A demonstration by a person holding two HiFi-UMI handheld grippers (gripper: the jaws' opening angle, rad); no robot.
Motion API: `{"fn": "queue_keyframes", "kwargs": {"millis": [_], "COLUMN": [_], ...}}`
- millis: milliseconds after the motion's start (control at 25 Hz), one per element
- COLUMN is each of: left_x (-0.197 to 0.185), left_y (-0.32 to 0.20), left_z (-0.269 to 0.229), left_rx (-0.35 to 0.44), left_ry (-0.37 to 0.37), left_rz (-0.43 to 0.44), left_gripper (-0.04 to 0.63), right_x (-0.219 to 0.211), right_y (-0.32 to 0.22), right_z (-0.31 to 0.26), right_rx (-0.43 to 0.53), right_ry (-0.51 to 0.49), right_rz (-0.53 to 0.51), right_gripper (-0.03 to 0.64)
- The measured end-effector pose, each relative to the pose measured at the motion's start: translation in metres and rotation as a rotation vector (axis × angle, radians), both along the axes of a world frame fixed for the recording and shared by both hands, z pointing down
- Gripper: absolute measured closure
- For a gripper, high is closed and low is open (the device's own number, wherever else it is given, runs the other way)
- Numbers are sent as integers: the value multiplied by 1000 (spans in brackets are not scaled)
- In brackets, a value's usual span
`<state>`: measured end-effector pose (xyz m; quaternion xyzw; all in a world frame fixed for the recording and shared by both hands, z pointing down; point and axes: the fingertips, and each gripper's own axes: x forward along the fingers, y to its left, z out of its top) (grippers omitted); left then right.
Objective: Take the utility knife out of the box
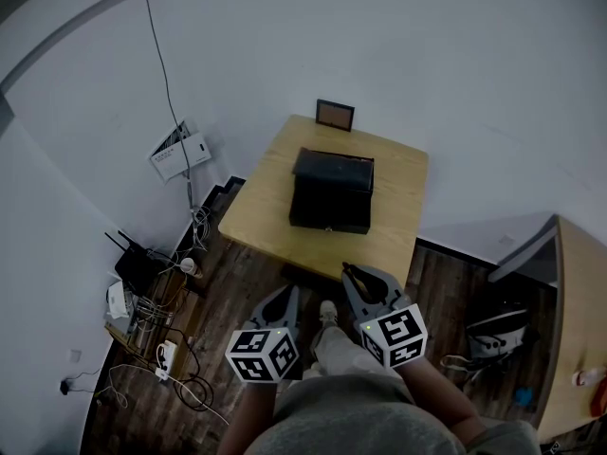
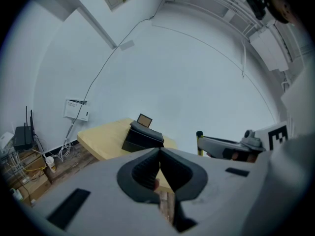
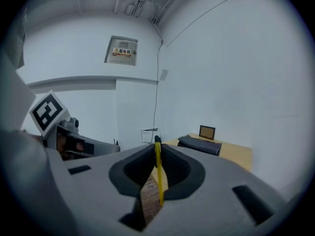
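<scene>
A shut black box [image 1: 331,190] stands in the middle of a small wooden table [image 1: 398,173]; it also shows far off in the left gripper view [image 2: 141,137] and the right gripper view [image 3: 199,144]. Both grippers hang near my body, short of the table's near edge. My right gripper [image 1: 353,273] [image 3: 157,146] is shut on a thin yellow utility knife [image 3: 159,176] with a black tip, which stands upright between the jaws; the knife [image 2: 199,142] shows in the left gripper view too. My left gripper [image 1: 287,294] [image 2: 160,150] is shut with nothing in it.
A small picture frame [image 1: 335,115] stands at the table's far edge. Routers, cables and a power strip [image 1: 142,292] clutter the wooden floor at left, under a wall box [image 1: 178,150]. Another table [image 1: 579,320] and a dark bag [image 1: 493,335] are at right.
</scene>
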<state>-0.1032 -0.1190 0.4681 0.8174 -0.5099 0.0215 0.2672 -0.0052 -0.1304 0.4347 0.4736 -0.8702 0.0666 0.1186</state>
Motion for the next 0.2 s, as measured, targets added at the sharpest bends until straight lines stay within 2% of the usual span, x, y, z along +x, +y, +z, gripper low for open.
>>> {"fn": "queue_keyframes", "kwargs": {"millis": [200], "left_x": [2], "left_y": [-3], "left_z": [1], "left_rx": [-2], "left_ry": [-4], "left_rz": [8], "left_gripper": [592], "right_x": [-1], "right_y": [-5], "right_z": [-2], "right_rx": [8], "right_ry": [-11], "right_rz": [-3], "right_gripper": [580]}}
